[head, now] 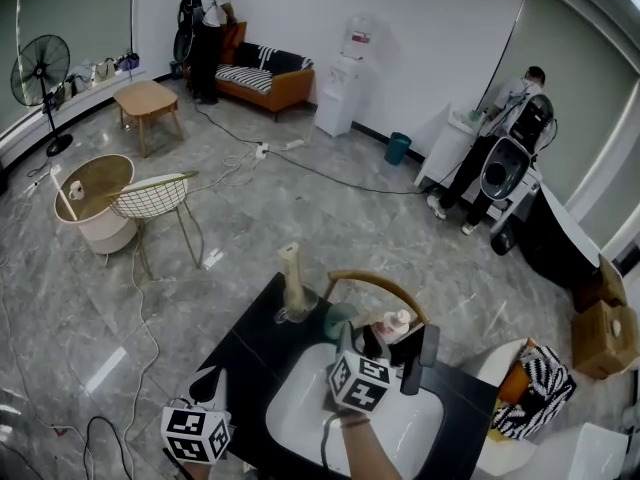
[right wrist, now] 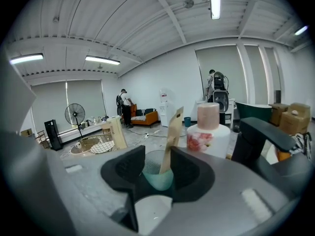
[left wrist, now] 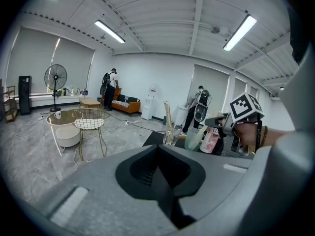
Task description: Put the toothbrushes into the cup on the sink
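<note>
**At the sink: right gripper open around cup, brush in**

At the back rim of the white oval sink basin (head: 300,413), the right gripper (right wrist: 157,167) has its jaws spread wide and is gripping nothing. The frosted teal plastic cup (right wrist: 158,180) lies dead ahead, just past the pads and centred in the gap.

The flat tan toothbrush in its card sleeve (right wrist: 171,139) stands in that cup. Its long axis is near upright, foot down in the cup, and the top leans right in the right gripper view. It sits just beside the right pad; I can't tell whether they touch.

The left gripper (left wrist: 160,176) is closed and empty, well apart at the front-left corner of the black countertop (head: 250,353), so the right hand is much the nearer.

My read is that this brush is placed. Backing out should go straight along the jaw axis, as any sideways drift risks tipping the sleeve. A tall beige pack (head: 291,273) in a clear glass (head: 296,311) at the back left may be the next brush.
</note>
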Motion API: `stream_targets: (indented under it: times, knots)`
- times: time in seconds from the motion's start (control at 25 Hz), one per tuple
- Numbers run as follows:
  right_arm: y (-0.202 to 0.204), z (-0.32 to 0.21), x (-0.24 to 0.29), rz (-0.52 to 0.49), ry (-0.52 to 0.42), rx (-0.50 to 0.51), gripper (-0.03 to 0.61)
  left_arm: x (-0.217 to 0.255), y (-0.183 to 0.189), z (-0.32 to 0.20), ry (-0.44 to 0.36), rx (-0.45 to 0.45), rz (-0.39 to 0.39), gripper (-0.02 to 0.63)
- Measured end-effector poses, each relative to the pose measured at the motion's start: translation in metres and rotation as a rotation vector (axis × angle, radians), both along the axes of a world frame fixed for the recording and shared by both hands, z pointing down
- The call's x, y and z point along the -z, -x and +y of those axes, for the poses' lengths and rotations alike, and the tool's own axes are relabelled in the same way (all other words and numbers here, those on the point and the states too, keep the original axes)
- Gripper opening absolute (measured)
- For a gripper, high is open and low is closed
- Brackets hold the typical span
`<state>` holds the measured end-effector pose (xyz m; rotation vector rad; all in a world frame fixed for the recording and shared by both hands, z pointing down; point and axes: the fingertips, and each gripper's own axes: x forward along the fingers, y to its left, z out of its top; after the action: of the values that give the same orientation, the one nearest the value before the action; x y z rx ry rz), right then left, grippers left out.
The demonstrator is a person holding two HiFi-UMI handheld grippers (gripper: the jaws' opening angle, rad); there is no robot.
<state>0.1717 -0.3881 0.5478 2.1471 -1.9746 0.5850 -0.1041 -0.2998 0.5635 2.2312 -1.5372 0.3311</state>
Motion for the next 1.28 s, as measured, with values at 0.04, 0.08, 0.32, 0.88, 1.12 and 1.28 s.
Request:
stream_targets:
  times: [0.04,0.08,0.32,0.88,1.12,1.28]
  knots:
    - [0.000,0.001,-0.001,-0.003,0.003,0.000,0.164,0.001,-0.001,0.000,-0.001,-0.002,-0.001,0.009]
    - [0.000,0.003,-0.002,-0.007,0.004,0.000,0.164,0.001,-0.001,0.001,-0.002,-0.004,-0.001,0.009]
    - [0.007,0.015,-0.002,-0.012,0.011,0.014,0.164,0.006,-0.002,0.006,-0.011,-0.014,-0.004,0.009]
    - [0.010,0.068,0.016,-0.002,0.021,0.039,0.164,0.030,-0.025,0.019,-0.064,-0.084,0.009,0.009]
    - [0.003,0.100,0.025,0.013,0.028,0.033,0.119,0.048,-0.040,0.018,-0.109,-0.113,0.028,0.009]
    - [-0.003,0.118,0.034,0.019,0.030,0.019,0.094,0.058,-0.050,0.016,-0.122,-0.124,0.044,0.009]
